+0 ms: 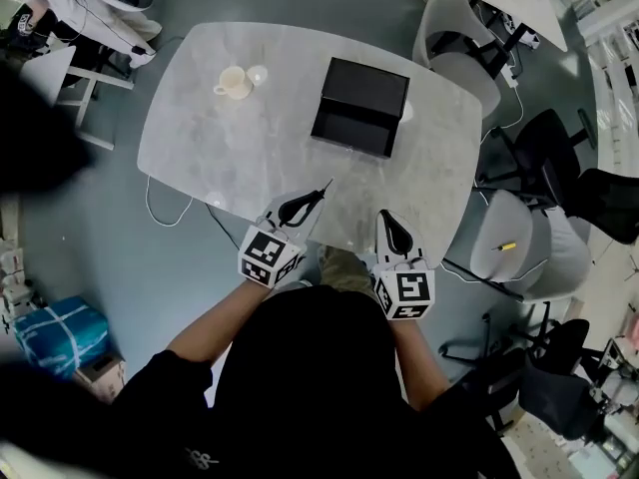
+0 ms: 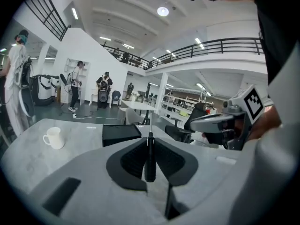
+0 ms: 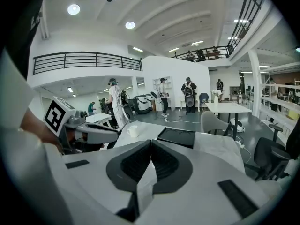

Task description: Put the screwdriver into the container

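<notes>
This is a big, open office-like lab hall: swivel chairs (image 1: 529,247) stand round the grey tabletop (image 1: 200,148) on a bare grey floor (image 1: 100,238). Beyond the tabletop, people (image 2: 104,87) stand among equipment and white tables (image 2: 136,106). Above the tabletop a railed gallery (image 2: 220,45) runs along white walls under round ceiling lamps (image 2: 162,11).

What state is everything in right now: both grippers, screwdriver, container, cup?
Left gripper: jaws shut on the screwdriver.
Right gripper: jaws shut, nothing between them.
Screwdriver: held by its handle, outside the container.
Container: top open, looks empty.
Cup: upright on the table.
</notes>
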Tool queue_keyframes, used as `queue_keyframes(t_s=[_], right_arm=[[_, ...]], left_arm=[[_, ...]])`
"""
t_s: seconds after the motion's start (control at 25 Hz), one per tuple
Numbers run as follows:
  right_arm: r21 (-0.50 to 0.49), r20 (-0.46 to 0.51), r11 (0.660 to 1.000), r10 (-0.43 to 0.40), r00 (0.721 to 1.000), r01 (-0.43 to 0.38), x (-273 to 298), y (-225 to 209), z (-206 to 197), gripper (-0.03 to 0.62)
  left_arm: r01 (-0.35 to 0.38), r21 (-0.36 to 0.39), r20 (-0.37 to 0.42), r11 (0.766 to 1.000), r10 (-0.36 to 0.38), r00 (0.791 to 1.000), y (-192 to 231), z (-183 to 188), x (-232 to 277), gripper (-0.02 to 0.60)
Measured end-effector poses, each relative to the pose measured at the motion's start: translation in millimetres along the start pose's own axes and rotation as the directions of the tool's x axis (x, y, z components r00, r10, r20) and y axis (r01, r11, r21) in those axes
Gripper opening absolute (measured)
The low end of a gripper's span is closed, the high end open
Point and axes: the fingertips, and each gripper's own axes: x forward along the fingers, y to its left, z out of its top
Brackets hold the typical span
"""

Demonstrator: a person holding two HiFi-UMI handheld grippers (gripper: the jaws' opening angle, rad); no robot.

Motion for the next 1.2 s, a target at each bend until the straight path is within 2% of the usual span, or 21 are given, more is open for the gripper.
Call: queue_keyframes(t_s=[0.36, 0.6, 0.76, 0.96, 1.12, 1.2], right_arm=[[0.054, -0.061, 0.996, 0.073, 0.995, -0.069, 66, -33, -3, 0.012], [0.119, -0.079, 0.992, 0.055, 0.995, -0.045, 101, -73, -9, 0.012], [0.146, -0.082, 0.989, 0.000, 0.997, 0.012, 113, -104, -12, 0.012], [0.148, -0.118, 0.988, -0.028, 0.993, 0.045, 117, -125, -29, 0.012], [0.190, -0.131, 0.979, -0.048, 0.990, 0.073, 118, -137, -37, 0.012], [0.203, -0.126, 0.976, -0.055, 0.991, 0.080, 121, -144, -38, 0.012]], left_arm=[[-0.009, 0.049, -0.125, 0.999, 0.015, 0.992, 58, -7, 107, 0.057], [-0.013, 0.083, -0.166, 0.996, 0.027, 0.986, 97, -16, 179, 0.057], [0.046, 0.139, -0.267, 0.989, -0.007, 0.964, 110, -40, 215, 0.057], [0.079, 0.142, -0.339, 0.987, -0.027, 0.940, 125, -63, 247, 0.057], [0.108, 0.132, -0.387, 0.985, -0.050, 0.921, 128, -81, 267, 0.057], [0.118, 0.151, -0.419, 0.982, -0.044, 0.907, 132, -94, 277, 0.057]])
